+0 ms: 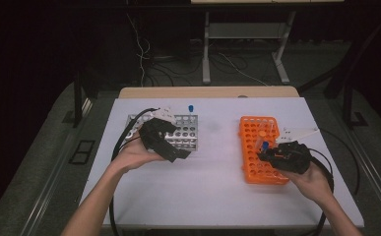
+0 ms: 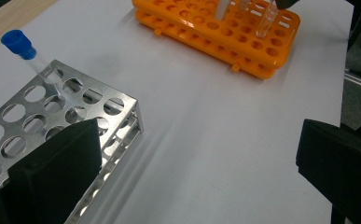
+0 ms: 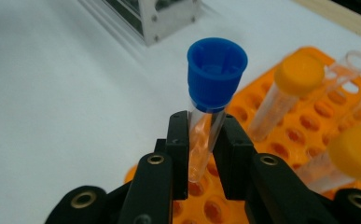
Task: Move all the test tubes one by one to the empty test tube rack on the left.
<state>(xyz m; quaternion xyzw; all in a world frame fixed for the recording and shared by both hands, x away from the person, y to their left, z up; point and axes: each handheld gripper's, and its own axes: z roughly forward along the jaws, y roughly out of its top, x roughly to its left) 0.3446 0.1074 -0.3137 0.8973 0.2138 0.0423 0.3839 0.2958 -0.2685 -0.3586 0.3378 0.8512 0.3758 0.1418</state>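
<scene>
My right gripper point(image 3: 206, 140) is shut on a clear tube with a blue cap point(image 3: 215, 70), pinching it below the cap. The tube stands nearly upright, its lower end just above the holes of the orange rack point(image 3: 304, 128). In the high view this gripper point(image 1: 266, 153) sits over the near part of the orange rack point(image 1: 249, 169). My left gripper point(image 2: 197, 163) is open with nothing between its jaws, beside the near corner of the metal rack point(image 2: 38, 107). Another blue-capped tube point(image 2: 26, 53) leans in that rack. From above, the left gripper point(image 1: 180, 142) overlaps the metal rack point(image 1: 188, 130).
Two yellow-capped tubes point(image 3: 297, 77) point(image 3: 355, 149) and an uncapped tube point(image 3: 355, 63) stand in the orange rack close to the held one. White table surface point(image 1: 212, 167) lies between the two racks. Cables trail off both grippers toward the table's near edge.
</scene>
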